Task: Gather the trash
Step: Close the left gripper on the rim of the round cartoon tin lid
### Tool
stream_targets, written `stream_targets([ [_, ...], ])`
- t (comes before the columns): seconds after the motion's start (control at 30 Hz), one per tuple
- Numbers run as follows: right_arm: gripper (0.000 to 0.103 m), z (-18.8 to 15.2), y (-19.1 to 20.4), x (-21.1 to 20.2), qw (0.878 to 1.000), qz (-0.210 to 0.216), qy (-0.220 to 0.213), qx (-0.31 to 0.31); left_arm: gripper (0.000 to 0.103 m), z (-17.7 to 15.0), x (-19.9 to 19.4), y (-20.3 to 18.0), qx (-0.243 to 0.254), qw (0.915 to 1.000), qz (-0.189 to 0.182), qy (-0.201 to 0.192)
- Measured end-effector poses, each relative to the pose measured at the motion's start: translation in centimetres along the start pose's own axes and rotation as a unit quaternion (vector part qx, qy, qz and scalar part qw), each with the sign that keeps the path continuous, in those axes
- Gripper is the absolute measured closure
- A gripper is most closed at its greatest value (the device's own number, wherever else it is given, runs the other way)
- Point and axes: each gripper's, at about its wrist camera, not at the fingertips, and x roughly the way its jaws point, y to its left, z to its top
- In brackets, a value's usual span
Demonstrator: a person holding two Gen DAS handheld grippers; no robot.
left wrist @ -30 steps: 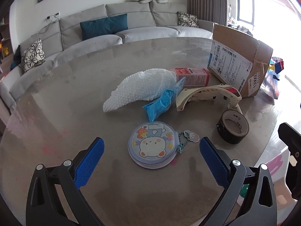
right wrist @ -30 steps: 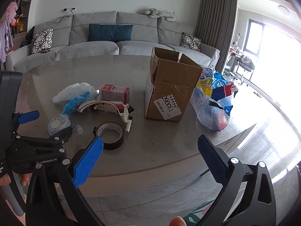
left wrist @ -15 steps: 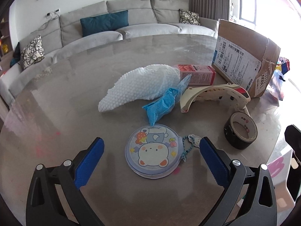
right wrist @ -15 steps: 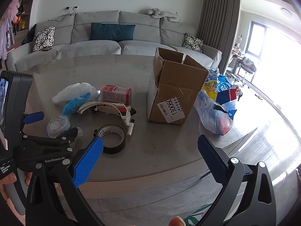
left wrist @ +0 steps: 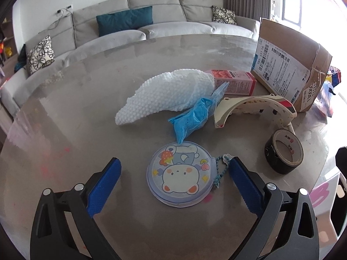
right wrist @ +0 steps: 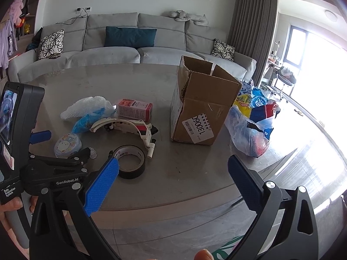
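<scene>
Blue-padded left gripper: jaws wide apart, empty, poised low over the table and straddling the round case.

Round case: flat, cartoon-printed, between the pads; bead chain and charm trail toward the right pad. No long axis.

Step in hand, judged: first pick, approach stage. Next move calls for lowering and closing on the case's thin rim, or passing over it to the trash beyond.

Blue bag: just beyond the case, twisted tip pointing at it, long axis running up and right.

Bubble wrap: beyond the case, lying left-to-right.

Tape roll: right of the case.

Box: far right of the case, open.

Right gripper: jaws apart, empty, off the table edge.
</scene>
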Motion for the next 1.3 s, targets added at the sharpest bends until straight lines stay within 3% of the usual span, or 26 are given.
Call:
stream_targets([
  [0.13, 0.003, 0.0, 0.0, -0.1, 1.0, -0.001, 0.0, 0.0, 0.017, -0.3, -0.2, 0.2, -0.007, 0.9998, -0.017, -0.004],
  [0.2, 0.003, 0.0, 0.0, 0.0, 1.0, -0.002, 0.0, -0.002, 0.032, -0.4, -0.4, -0.1, -0.001, 0.9997, -0.022, -0.009],
  [0.27, 0.003, 0.0, 0.1, -0.1, 1.0, -0.002, 0.0, -0.005, 0.04, -0.5, -0.6, -0.3, 0.006, 0.9996, -0.027, -0.01],
  [0.67, 0.003, 0.0, 0.6, -0.2, 1.0, 0.004, 0.002, -0.008, 0.041, -0.5, -1.1, 0.2, 0.001, 0.9998, -0.015, -0.009],
  [0.9, 0.003, 0.3, 1.4, 0.2, 1.0, 0.014, 0.0, -0.008, 0.041, -0.2, -2.7, 0.7, 0.0, 0.9995, -0.007, -0.031],
  [1.3, 0.003, 1.0, 4.5, 1.0, 0.999, 0.049, -0.002, -0.023, 0.041, -0.5, -4.9, 4.3, -0.013, 0.9991, 0.011, -0.04],
])
